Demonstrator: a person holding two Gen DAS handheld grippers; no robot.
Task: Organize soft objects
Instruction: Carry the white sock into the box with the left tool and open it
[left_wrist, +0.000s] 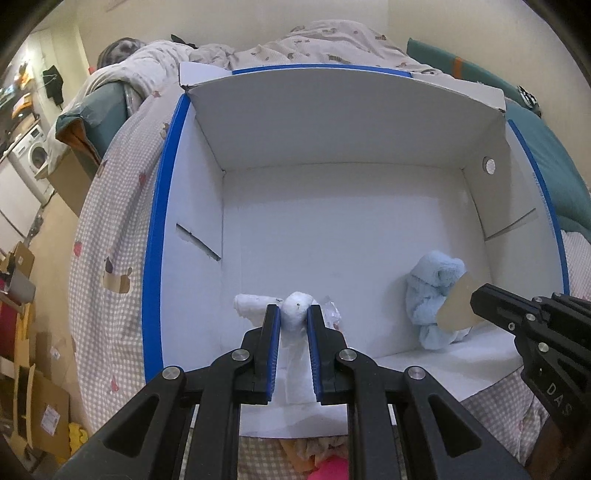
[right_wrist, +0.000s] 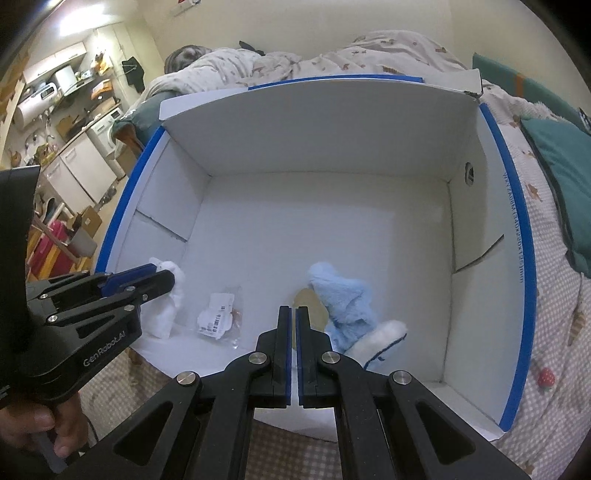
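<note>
Both grippers hang over the near edge of the white box (left_wrist: 332, 122) with blue-taped rim, which sits on a checked bedspread (left_wrist: 110, 229).

The left gripper (left_wrist: 294, 314) is clamped on a white soft toy (left_wrist: 295, 310). The toy runs lengthwise between the jaws, head end toward the far wall and tail end back toward the handle, low over the near-left floor of the box.

The right gripper (right_wrist: 294, 314) has its jaws pressed together on a thin brown card tag (left_wrist: 458, 310), from which the blue plush (right_wrist: 347, 299) hangs just ahead and to the right, at the near-right floor (whether it touches the floor I cannot tell).

A crumpled clear packet with a barcode label (right_wrist: 218, 319) lies on the floor between the two toys.

Next move, likely: let go; each toy is already below its own gripper.

Writing: "GenRobot.AI" on the left gripper body, "DAS" partly visible on the right one. Small print on the box's right rim is unreadable.
</note>
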